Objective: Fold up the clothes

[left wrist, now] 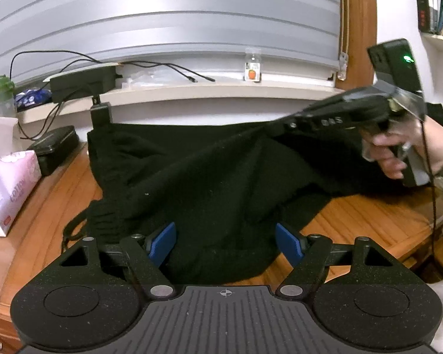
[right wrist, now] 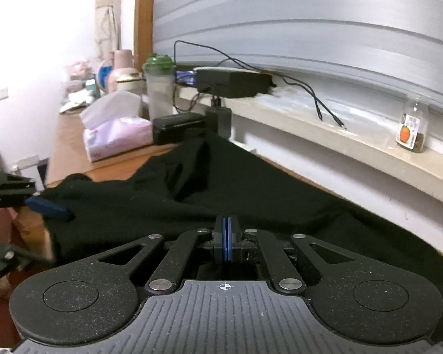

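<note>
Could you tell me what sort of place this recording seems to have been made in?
Probably a room in a home: a wooden desk stands under a window with a closed roller shutter, a tissue pack lies on it, and a bookshelf hangs at the right.

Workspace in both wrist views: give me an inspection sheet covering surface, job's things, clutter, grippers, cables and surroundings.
Surface: wooden table, bare at its near right and left.
Job's things: one black garment, rumpled, spread across the table to the back ledge.
Clutter: pink tissue pack, black case, green-lidded bottle on the left; small jar on the ledge.
Grippers: left gripper open over the garment's near edge; right gripper shut, a raised fold of the garment running up to it.
Cables: thin black cables trailing from a black box on the ledge.
Surroundings: grey slatted shutter, wooden frame, bookshelf at right.
</note>
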{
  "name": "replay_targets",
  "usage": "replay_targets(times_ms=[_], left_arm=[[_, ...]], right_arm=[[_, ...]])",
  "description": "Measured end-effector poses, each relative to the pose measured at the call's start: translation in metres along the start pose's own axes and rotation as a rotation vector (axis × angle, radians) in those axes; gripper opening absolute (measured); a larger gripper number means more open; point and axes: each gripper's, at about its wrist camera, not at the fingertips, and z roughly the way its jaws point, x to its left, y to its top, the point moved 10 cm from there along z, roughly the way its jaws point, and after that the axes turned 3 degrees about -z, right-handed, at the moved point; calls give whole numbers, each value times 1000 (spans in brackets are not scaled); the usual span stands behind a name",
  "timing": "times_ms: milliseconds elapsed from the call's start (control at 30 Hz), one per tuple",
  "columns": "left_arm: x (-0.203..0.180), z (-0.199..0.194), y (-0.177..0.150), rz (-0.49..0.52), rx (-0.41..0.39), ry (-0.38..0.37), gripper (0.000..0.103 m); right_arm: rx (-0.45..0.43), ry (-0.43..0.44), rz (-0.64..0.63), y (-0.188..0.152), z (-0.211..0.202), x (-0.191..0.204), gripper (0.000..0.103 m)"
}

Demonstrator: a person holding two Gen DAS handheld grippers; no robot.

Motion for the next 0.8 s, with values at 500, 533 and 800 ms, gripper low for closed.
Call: replay_targets(times_ms=[500,533,800], left_arm=[[-14,36,5,63,53,29,43],[-13,38,4,70,59,35,37],[-14,37,4,90,58,50,14]], right_arm=[[46,-7,-88,-21,-11,15,13],[42,1,-96,-24,-19,19,14],[46,98,-153,-64,-66,55,25]])
